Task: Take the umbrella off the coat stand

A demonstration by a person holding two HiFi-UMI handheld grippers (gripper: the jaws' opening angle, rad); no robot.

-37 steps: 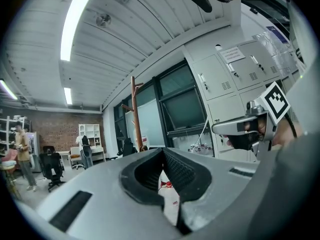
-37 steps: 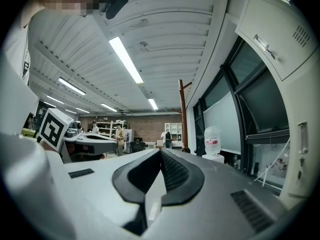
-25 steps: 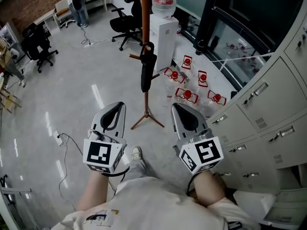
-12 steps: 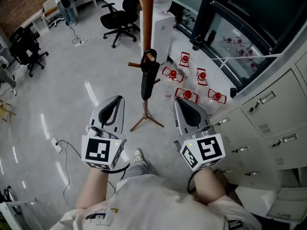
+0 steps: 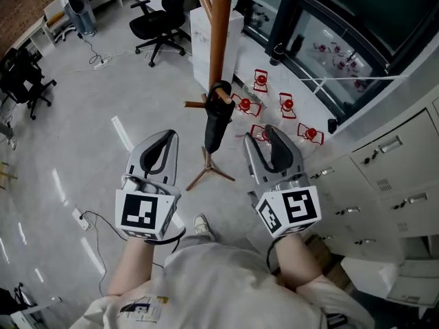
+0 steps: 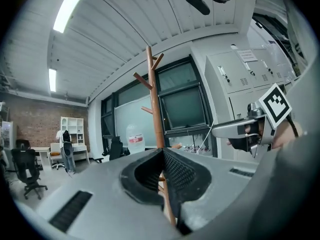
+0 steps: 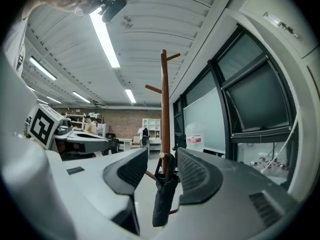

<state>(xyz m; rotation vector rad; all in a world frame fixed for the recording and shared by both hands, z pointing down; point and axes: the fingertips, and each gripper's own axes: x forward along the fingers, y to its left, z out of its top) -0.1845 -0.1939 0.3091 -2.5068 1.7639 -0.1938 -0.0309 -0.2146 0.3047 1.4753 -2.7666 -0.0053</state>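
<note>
A brown wooden coat stand (image 5: 220,40) rises from the floor just ahead of me. A folded black umbrella (image 5: 216,125) hangs by its handle loop from one of its lower pegs. My left gripper (image 5: 167,136) is held level to the left of the umbrella, shut and empty. My right gripper (image 5: 264,137) is to the umbrella's right; its jaws have just been opening and hold nothing. In the right gripper view the umbrella (image 7: 162,199) and stand (image 7: 164,109) show through the gap of the gripper (image 7: 162,154), still some way off. In the left gripper view the stand (image 6: 154,104) rises behind the closed gripper (image 6: 162,154).
A white water dispenser (image 5: 202,36) stands behind the coat stand. Small red objects (image 5: 285,105) lie on the floor by dark glass windows. Grey lockers (image 5: 391,163) line the right. Office chairs (image 5: 154,22) and a floor cable (image 5: 89,218) are to the left.
Both grippers have moved forward toward the coat stand, which now looks closer. The right gripper's jaws, shut before, now stand apart.
</note>
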